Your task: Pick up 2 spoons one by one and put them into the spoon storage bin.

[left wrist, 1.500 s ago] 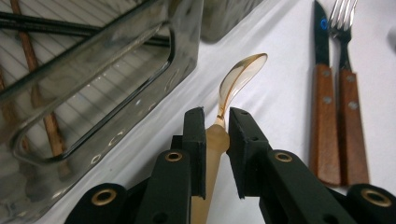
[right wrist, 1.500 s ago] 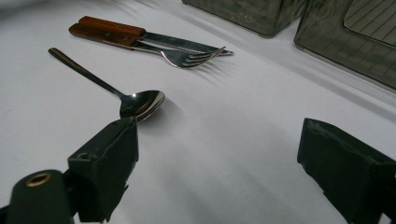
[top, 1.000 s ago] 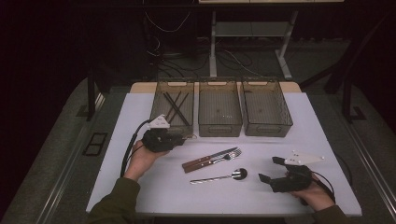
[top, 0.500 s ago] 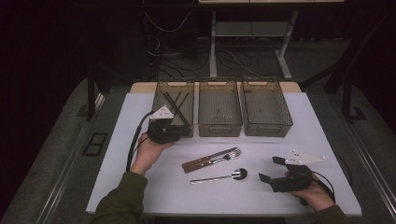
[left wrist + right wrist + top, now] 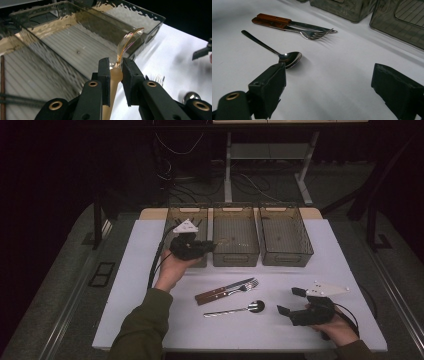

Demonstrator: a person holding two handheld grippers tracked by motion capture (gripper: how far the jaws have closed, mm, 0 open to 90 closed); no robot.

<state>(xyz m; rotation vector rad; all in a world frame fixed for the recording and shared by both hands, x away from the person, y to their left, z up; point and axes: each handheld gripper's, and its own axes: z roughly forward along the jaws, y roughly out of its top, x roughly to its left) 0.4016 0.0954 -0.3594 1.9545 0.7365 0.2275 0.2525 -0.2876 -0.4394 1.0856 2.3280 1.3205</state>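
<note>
My left gripper (image 5: 210, 248) is shut on the handle of a translucent amber plastic spoon (image 5: 130, 41). It hovers at the front of the left bin (image 5: 172, 217) and points toward the middle bin (image 5: 236, 259). In the left gripper view the left gripper (image 5: 115, 68) holds the spoon's bowl above a smoky clear bin (image 5: 75, 15). My right gripper (image 5: 290, 301) rests open on the white table at the front right. Just ahead of the right gripper (image 5: 329, 75) lies a metal spoon (image 5: 287, 58).
A wooden-handled fork and knife (image 5: 227, 291) lie side by side mid-table, with the metal spoon (image 5: 235, 310) just in front of them. A third bin (image 5: 287, 259) stands at the right of the row. The white table surface (image 5: 130, 285) ends near the person's sleeves.
The left gripper has risen from the table and moved forward and right to the bins, carrying the amber spoon. The right gripper has stayed in place.
</note>
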